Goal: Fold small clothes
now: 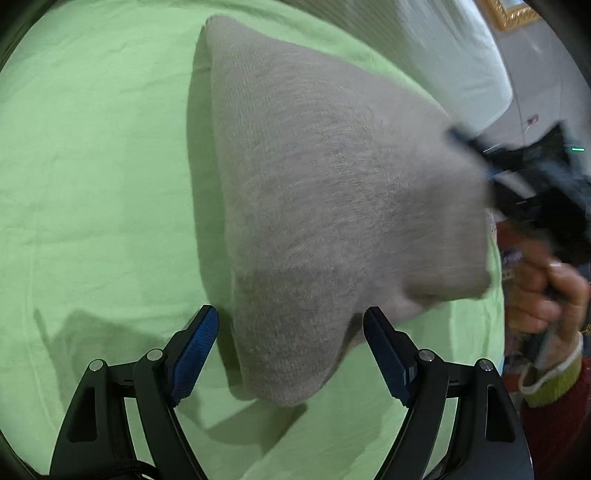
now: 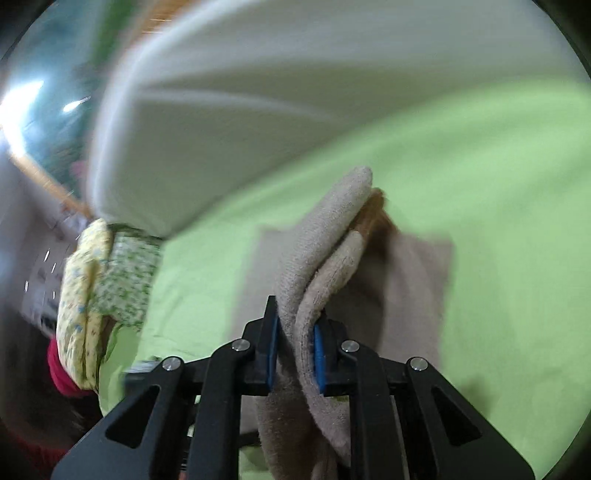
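A small grey knitted garment (image 1: 325, 192) lies on the green sheet (image 1: 92, 166), with its right edge lifted. My left gripper (image 1: 291, 350) is open, its blue pads on either side of the garment's near corner without gripping it. My right gripper (image 2: 295, 354) is shut on a folded edge of the grey garment (image 2: 325, 254) and holds it up above the sheet (image 2: 498, 184). In the left wrist view the right gripper (image 1: 476, 155) is a blurred dark shape at the garment's right edge, held by a hand (image 1: 554, 295).
A white pillow (image 2: 221, 110) lies at the far edge of the bed. A yellow flowered cloth (image 2: 107, 288) sits at the left of the right wrist view. A gold picture frame (image 1: 513, 14) shows at the top right.
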Demonstrator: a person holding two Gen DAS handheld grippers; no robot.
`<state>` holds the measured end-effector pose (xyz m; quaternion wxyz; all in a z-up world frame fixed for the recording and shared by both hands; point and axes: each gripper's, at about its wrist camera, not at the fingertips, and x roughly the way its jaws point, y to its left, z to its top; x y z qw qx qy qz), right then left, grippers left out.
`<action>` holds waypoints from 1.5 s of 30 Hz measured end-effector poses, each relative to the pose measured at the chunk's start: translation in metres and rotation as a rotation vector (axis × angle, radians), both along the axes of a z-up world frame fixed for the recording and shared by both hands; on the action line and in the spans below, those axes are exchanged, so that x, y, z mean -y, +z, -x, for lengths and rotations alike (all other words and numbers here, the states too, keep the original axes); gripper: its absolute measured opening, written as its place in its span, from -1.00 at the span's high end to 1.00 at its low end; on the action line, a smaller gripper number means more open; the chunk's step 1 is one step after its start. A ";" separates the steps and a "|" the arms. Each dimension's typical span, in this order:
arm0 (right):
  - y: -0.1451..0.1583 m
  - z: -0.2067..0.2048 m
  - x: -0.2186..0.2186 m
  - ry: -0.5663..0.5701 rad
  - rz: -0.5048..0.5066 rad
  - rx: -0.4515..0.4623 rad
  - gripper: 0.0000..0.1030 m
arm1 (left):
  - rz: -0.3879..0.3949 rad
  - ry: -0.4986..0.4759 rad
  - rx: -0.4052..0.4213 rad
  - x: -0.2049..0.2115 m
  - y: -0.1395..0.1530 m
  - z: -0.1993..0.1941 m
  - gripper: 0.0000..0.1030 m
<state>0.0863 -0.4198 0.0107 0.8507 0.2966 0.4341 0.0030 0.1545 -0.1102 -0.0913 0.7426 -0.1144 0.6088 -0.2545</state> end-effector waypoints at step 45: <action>-0.048 0.110 -0.002 0.043 0.010 -0.030 0.77 | -0.228 0.043 0.205 -0.007 0.000 0.065 0.60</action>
